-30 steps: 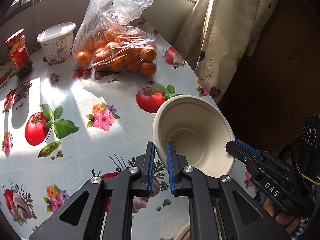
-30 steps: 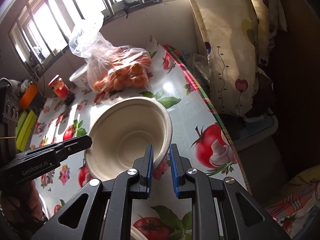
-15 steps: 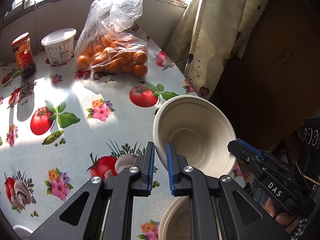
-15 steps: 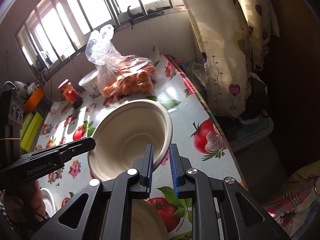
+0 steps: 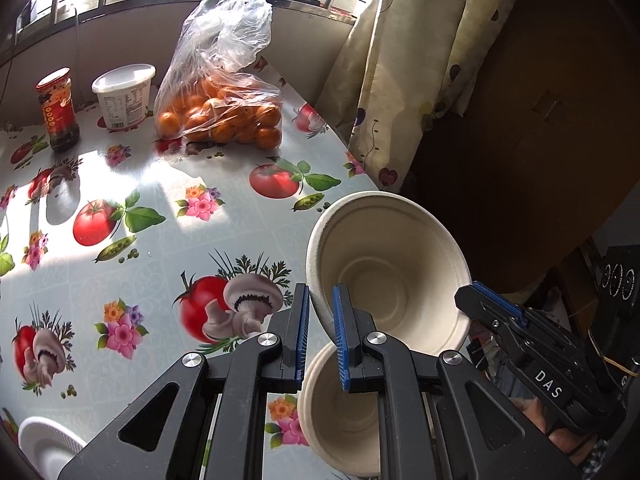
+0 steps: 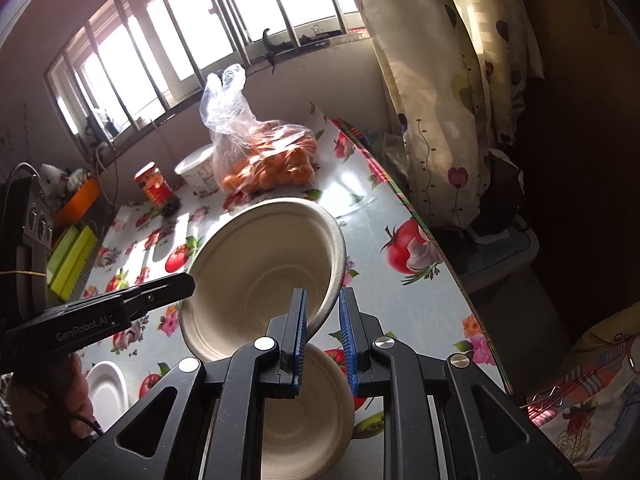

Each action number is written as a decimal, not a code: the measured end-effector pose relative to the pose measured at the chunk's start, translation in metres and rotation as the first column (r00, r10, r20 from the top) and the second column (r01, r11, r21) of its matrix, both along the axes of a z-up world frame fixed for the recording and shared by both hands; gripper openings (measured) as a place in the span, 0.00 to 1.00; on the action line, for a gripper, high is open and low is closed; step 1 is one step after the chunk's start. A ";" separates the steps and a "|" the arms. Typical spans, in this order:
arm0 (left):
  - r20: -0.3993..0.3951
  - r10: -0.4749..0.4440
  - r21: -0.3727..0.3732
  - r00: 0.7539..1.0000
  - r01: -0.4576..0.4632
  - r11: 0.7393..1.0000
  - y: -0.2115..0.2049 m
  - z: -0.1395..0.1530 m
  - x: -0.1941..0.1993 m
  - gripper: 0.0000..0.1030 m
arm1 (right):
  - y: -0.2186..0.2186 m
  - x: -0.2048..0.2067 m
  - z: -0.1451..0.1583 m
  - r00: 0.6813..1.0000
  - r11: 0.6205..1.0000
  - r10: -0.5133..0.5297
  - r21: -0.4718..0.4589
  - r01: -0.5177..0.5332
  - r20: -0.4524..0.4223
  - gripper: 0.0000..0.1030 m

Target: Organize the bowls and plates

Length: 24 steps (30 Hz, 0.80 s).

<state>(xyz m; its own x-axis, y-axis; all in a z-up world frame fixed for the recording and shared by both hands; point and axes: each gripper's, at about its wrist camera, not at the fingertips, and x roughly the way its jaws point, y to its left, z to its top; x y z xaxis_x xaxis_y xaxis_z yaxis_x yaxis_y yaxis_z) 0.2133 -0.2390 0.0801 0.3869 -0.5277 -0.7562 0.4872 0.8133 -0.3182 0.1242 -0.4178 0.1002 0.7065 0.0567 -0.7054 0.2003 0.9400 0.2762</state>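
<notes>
Two grippers — "GenRobot.AI" left gripper (image 6: 172, 292), "DAS" right gripper (image 5: 476, 296) — fingers clamped on one beige bowl (image 5: 392, 268) rim.

**Black handheld grippers with blue ribbed pads**

Each gripper is built of matte black linkage arms with triangular cut-outs, joined by round silver pivot screws; the left gripper (image 5: 321, 330) and the right gripper (image 6: 323, 330) are both fitted with blue ribbed pads (image 5: 303, 336) on the inner faces of the fingers; white lettering "DAS" is printed on the side of the right unit, "GenRobot.AI" on the left; a yellow rubber band is wrapped around each black body; three small round sockets are set in each housing.
</notes>
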 end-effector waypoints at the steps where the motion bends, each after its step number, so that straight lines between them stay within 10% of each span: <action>1: 0.005 -0.004 -0.001 1.000 0.004 1.000 0.001 0.001 -0.003 0.12 | 0.001 -0.004 0.000 1.000 1.000 -0.004 0.003 0.003 0.002 0.16; 24: -0.011 -0.048 -0.015 0.999 0.048 0.999 0.027 -0.009 -0.049 0.12 | 0.025 -0.059 -0.008 0.999 0.998 -0.044 0.047 0.044 0.012 0.16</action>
<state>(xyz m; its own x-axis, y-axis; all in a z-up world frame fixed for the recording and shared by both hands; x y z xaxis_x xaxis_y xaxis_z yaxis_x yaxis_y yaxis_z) 0.1645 -0.2120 0.0713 0.3525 -0.5565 -0.7524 0.5220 0.7842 -0.3355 0.0655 -0.3926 0.0919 0.7179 0.0583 -0.6937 0.2373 0.9163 0.3226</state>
